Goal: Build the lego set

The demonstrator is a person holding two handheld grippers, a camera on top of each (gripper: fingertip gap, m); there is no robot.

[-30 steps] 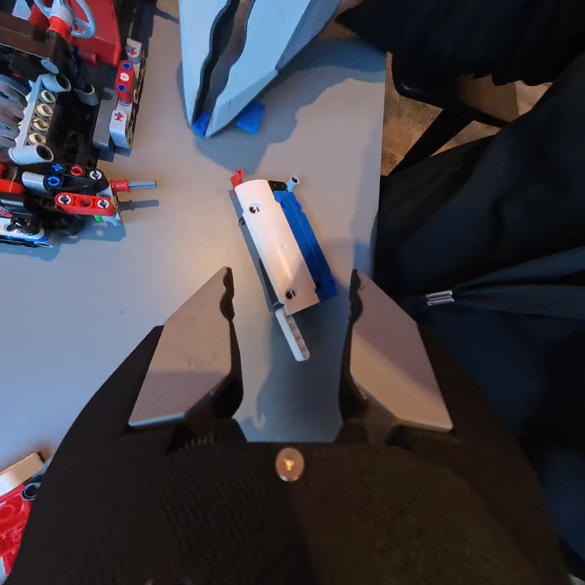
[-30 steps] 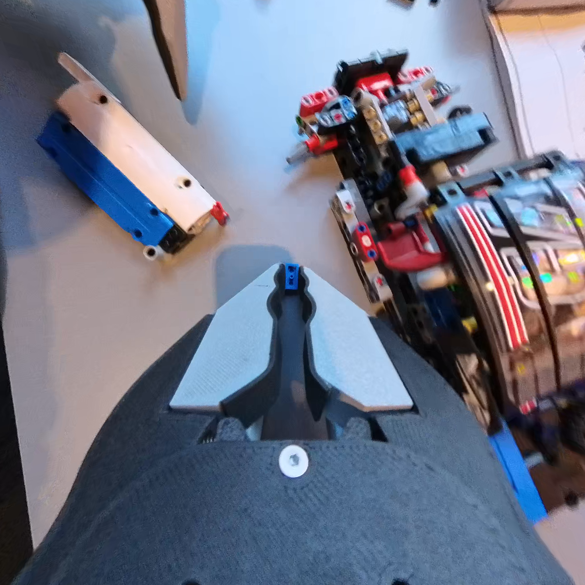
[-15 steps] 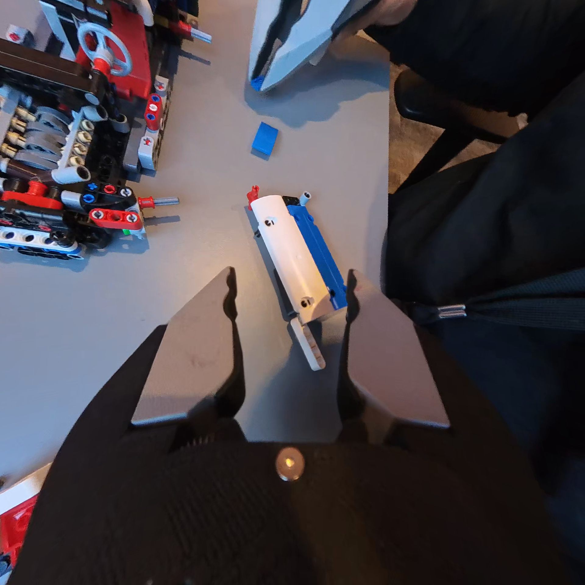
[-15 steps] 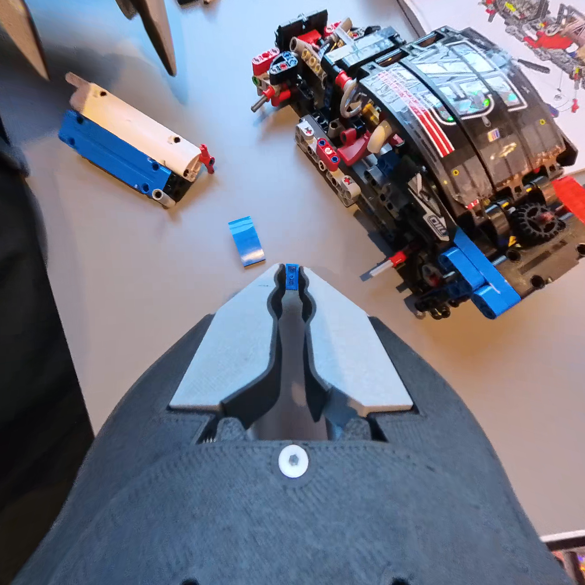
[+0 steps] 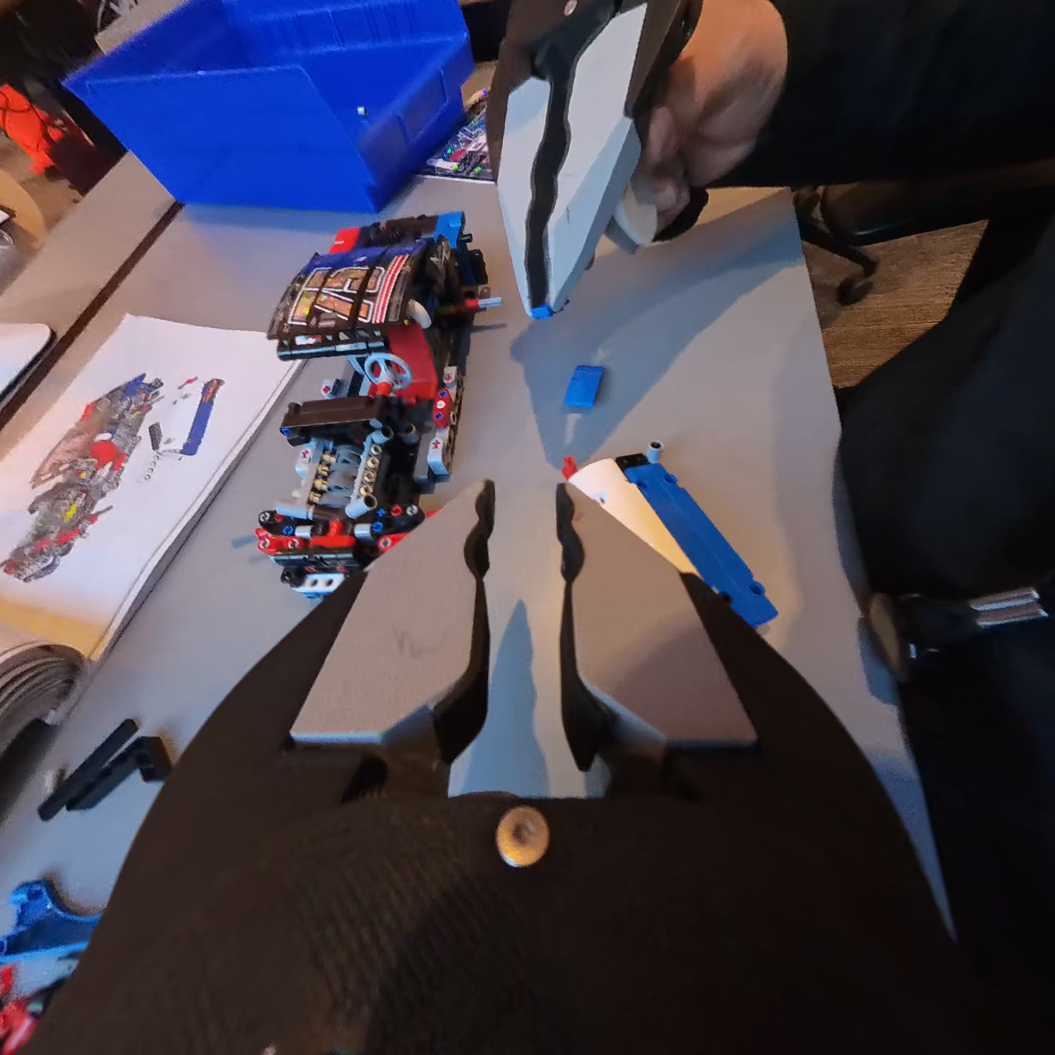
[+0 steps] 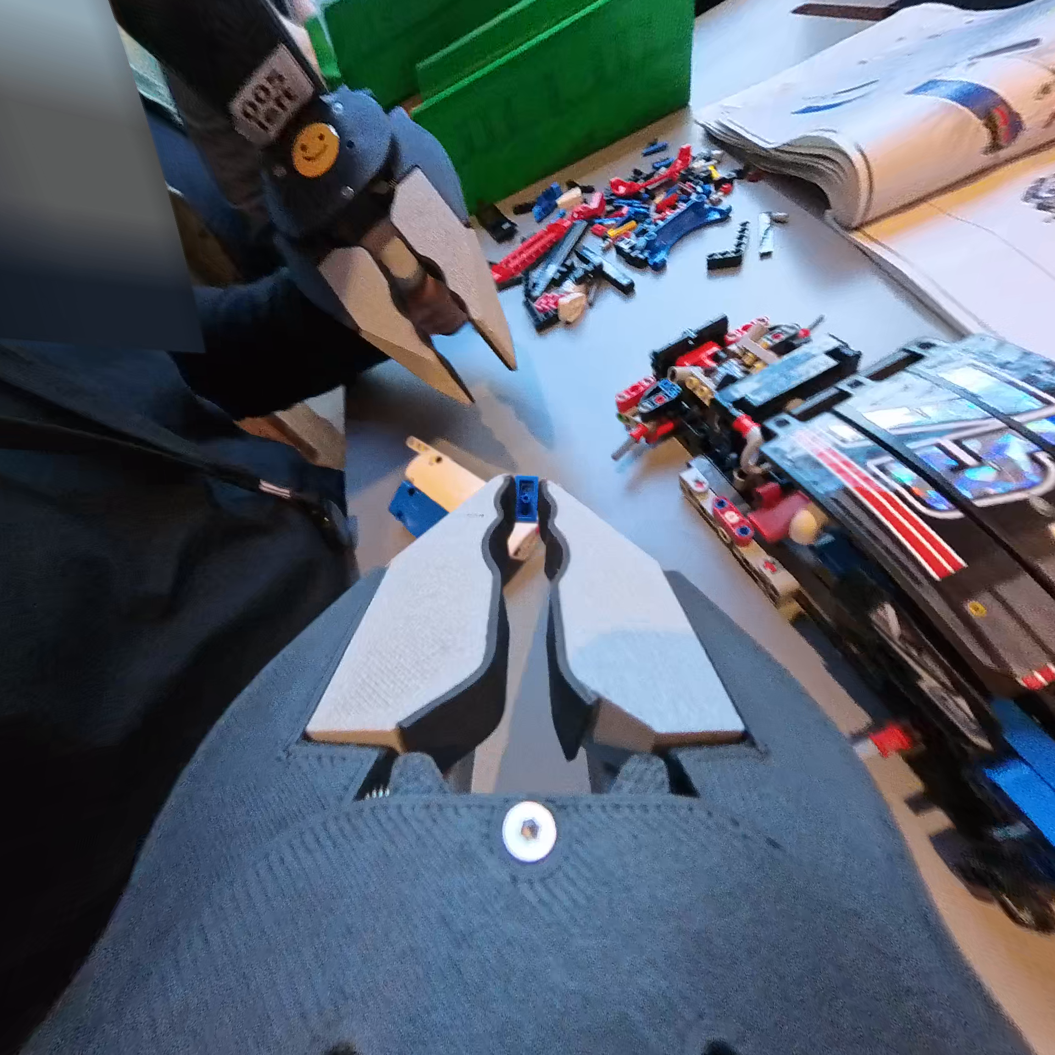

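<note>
1. Height has changed most: a second ago the left gripper [image 5: 524,502] sat low over the white-and-blue sub-assembly [image 5: 673,531], which lay between its fingers; now both grippers are raised and tilted back, and the sub-assembly lies beyond and to the right of the left fingers, partly hidden by the right-hand one.
2. Left fingers have narrowed since then but remain parted, with bare table [image 5: 656,342] showing in the gap; they hold nothing.
3. Right gripper [image 6: 526,502] has its fingers nearly together, pinching a small blue brick [image 6: 526,499] at the very tips, as it did a second ago; it has lifted clear of the table.
4. A flat blue tile [image 5: 583,386], earlier tucked beside the right fingers, now lies alone on the table between the right fingertips and the sub-assembly, touching neither.
5. My reading: the brick has been picked, the sub-assembly has not, so the join is still to come and the left fingers would need to come back down first.
6. Sub-assembly's long axis runs diagonally across the table, roughly parallel to the near table edge. Its end with the red pin and grey peg points away, toward the tile and the right fingers; its other end points back toward the left gripper's body.
7. The partly built car [image 5: 377,411] stands left of the left fingers, lengthwise away from them, untouched.
</note>
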